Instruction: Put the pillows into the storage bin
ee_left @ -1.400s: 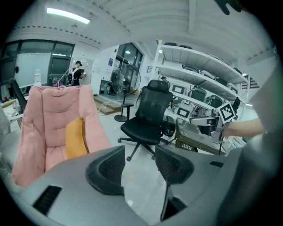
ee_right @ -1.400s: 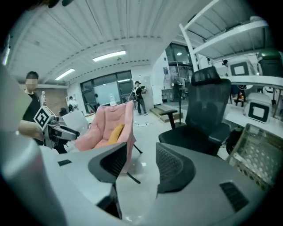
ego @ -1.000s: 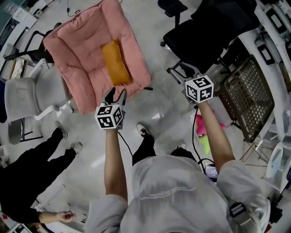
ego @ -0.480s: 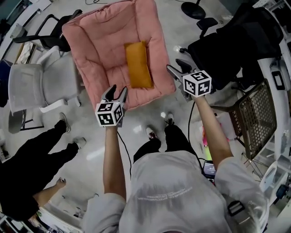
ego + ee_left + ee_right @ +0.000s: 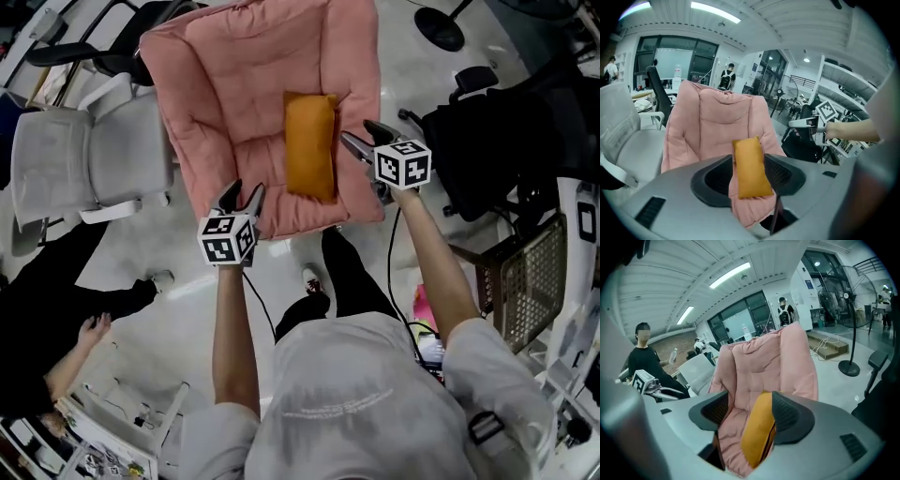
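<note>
An orange pillow [image 5: 309,145] lies lengthwise on the seat of a chair padded with a big pink cushion [image 5: 244,94]. My left gripper [image 5: 241,190] is open at the cushion's front edge, left of the pillow and short of it. My right gripper [image 5: 360,142] hovers just off the pillow's right side; its jaws have just been opening and close on nothing. In the left gripper view the pillow [image 5: 749,168] shows beyond the open jaws [image 5: 750,177], with the right gripper [image 5: 806,124] off to the right. The right gripper view frames the pillow [image 5: 757,432] between its jaws [image 5: 750,411].
A white office chair [image 5: 75,164] stands left of the pink one, and a black chair [image 5: 487,150] right of it. A brown mesh basket [image 5: 525,272] sits at the far right. A person in black [image 5: 47,319] is at the lower left.
Both grippers have come forward to the pink chair, which now sits closer and more central. The right jaws stand wider than before. The left jaws look the same.
</note>
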`<act>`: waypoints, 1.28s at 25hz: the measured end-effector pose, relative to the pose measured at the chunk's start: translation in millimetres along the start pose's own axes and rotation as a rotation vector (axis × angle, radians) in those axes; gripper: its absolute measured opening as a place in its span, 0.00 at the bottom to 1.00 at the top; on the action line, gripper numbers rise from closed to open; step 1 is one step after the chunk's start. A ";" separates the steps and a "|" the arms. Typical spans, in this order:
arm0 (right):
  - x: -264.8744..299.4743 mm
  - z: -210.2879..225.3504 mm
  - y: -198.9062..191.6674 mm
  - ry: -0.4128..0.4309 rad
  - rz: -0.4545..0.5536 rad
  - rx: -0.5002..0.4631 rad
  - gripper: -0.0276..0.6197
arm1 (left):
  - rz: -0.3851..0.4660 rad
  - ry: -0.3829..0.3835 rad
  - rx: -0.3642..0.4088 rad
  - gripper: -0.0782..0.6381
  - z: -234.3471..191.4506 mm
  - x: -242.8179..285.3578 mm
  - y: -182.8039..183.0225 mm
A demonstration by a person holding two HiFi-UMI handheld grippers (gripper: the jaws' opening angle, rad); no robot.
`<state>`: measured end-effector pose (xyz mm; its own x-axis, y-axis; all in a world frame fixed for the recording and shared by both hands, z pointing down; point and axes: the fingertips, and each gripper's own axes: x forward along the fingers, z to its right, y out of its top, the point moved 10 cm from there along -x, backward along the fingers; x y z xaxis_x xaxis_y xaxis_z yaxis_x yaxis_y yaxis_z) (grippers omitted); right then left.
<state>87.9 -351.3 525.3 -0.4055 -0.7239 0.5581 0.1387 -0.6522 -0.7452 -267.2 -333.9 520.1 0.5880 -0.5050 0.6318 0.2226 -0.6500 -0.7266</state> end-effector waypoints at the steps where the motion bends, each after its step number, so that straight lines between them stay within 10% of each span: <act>1: 15.0 7.0 3.5 0.005 -0.015 0.009 0.51 | -0.007 0.006 -0.007 0.43 -6.4 9.0 3.7; 23: 206.3 89.7 -41.2 -0.009 -0.353 0.132 0.62 | -0.130 0.077 -0.177 0.43 -51.4 124.1 7.8; 32: 208.2 74.8 -45.9 -0.001 -0.349 0.089 0.37 | -0.119 0.093 -0.184 0.43 -50.5 110.2 2.9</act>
<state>64.8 -488.9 703.0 -0.4416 -0.4542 0.7738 0.0705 -0.8773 -0.4748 -241.0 -420.1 601.2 0.4904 -0.4633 0.7382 0.1358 -0.7961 -0.5898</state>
